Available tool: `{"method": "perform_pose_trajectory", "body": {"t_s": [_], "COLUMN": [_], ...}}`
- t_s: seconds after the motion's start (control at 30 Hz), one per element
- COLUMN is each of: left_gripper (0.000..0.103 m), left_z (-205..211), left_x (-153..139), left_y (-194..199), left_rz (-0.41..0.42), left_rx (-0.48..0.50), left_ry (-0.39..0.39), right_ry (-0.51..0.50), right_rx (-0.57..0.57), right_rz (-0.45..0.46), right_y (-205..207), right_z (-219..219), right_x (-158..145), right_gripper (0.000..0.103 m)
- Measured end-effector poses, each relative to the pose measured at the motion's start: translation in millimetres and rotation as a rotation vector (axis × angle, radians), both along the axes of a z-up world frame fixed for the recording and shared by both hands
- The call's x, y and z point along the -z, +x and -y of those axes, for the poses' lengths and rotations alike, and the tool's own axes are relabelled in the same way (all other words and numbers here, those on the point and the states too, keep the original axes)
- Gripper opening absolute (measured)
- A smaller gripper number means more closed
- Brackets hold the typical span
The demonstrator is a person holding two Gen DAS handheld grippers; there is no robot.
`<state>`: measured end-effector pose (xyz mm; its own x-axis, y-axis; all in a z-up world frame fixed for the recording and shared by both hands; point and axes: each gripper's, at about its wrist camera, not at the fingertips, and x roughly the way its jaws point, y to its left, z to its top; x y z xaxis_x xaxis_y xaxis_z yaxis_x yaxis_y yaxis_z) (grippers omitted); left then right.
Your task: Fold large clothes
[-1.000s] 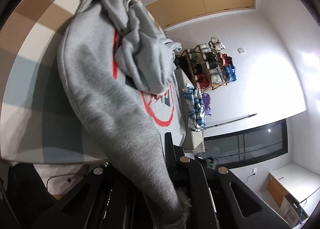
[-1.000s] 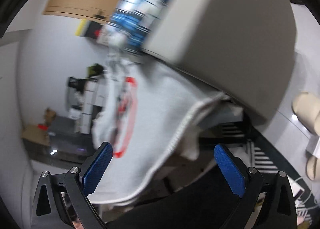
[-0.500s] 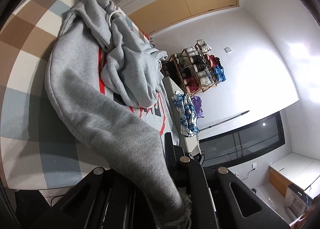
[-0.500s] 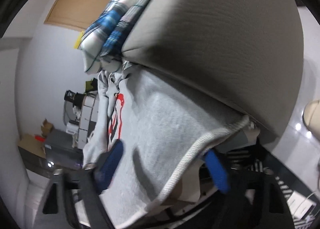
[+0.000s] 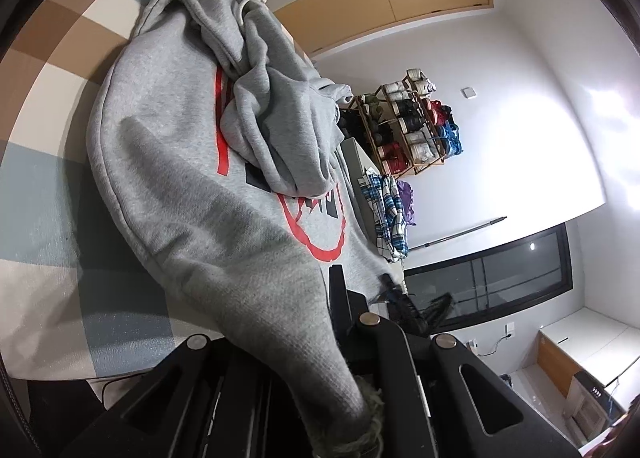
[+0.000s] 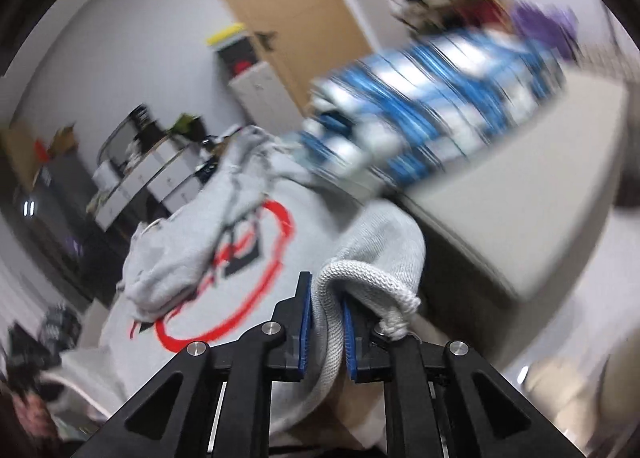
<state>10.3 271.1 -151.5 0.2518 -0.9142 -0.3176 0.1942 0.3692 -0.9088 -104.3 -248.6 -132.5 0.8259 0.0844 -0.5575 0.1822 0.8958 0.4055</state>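
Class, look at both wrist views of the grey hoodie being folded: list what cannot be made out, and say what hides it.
- Left wrist view: the left tool tips are buried under the grey hoodie.
- Left wrist view: the hoodie's red print is partly covered by a bunched fold.
- Right wrist view: the blue plaid garment is smeared by motion blur.
- Right wrist view: the hoodie's lower end is cut off by the right tool.
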Motion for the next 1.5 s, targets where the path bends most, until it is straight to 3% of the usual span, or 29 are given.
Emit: {"method": "perform_pose_trajectory", "body": {"t_s": [0.13,0.3,0.37,0.43,0.57,0.6,0.63,0.7,0.73,0.8,0.97,1.1,1.23,1.3,1.37,1.4,1.43,1.5], "left_gripper": [0.003,0.003,0.003,0.003,0.003,0.003,0.002,0.003,0.003,0.003,0.003,0.003,0.002,0.003,0.007,0.019,0.044,0.061], "left_z": [-1.9,-6.2,-8.6,-10.7,-11.8,-11.2,-10.2,-9.2,-9.1,-7.3,-6.3,-8.3,-10.2,-9.0,-7.2,-6.2,-5.9,-6.6], "left_x": [3.9,6.0,7.2,9.0,10.7,10.6,10.5,10.5,10.8,12.2,12.9,13.8,18.3,20.5,24.5,26.4,28.3,33.2], "left_y": [2.0,2.5,2.8,3.7,3.3,3.1,2.9,3.3,3.4,5.7,5.6,5.0,6.8,7.2,7.7,8.0,8.0,7.4], "left_rz": [-0.027,-0.036,-0.041,-0.054,-0.064,-0.066,-0.065,-0.066,-0.069,-0.076,-0.083,-0.088,-0.114,-0.126,-0.153,-0.166,-0.181,-0.214], "left_rx": [-0.002,-0.004,-0.011,-0.013,-0.012,-0.009,-0.008,-0.002,0.002,0.009,0.018,0.009,-0.017,-0.012,-0.010,-0.011,-0.013,-0.031], "left_ry": [-0.012,-0.008,-0.005,-0.014,-0.015,-0.016,-0.015,-0.018,-0.023,-0.031,-0.044,-0.044,-0.019,-0.005,0.034,0.048,0.066,0.073], "right_ry": [-0.071,-0.224,-0.245,-0.222,-0.305,-0.325,-0.348,-0.391,-0.416,-0.464,-0.471,-0.616,-0.723,-0.700,-0.677,-0.665,-0.620,-0.507], "right_rx": [-0.166,-0.411,-0.529,-0.614,-0.626,-0.624,-0.618,-0.611,-0.605,-0.605,-0.654,-0.639,-0.576,-0.566,-0.556,-0.536,-0.526,-0.504], "right_rz": [0.023,0.022,-0.028,-0.155,-0.366,-0.377,-0.373,-0.361,-0.348,-0.330,-0.342,-0.317,-0.325,-0.333,-0.344,-0.335,-0.311,-0.270], "right_y": [34.1,87.7,111.7,134.9,163.0,160.8,157.9,151.9,149.1,145.0,148.7,151.5,165.4,170.5,173.8,173.5,171.5,166.1], "right_z": [-32.6,-112.7,-146.9,-169.6,-193.2,-192.8,-192.7,-193.7,-195.3,-200.5,-222.1,-245.2,-256.7,-253.9,-248.6,-244.2,-237.6,-221.7], "right_x": [-30.7,-73.1,-76.1,-58.9,-15.6,-10.7,-6.4,-3.6,-3.2,-2.9,-1.0,3.7,13.9,16.3,18.9,17.7,13.6,4.5], "right_gripper": [0.012,0.012,0.013,0.015,0.019,0.025,0.032,0.066,0.070,0.072,0.072,0.072,0.067,0.046,0.016,0.014,0.012,0.010]}}
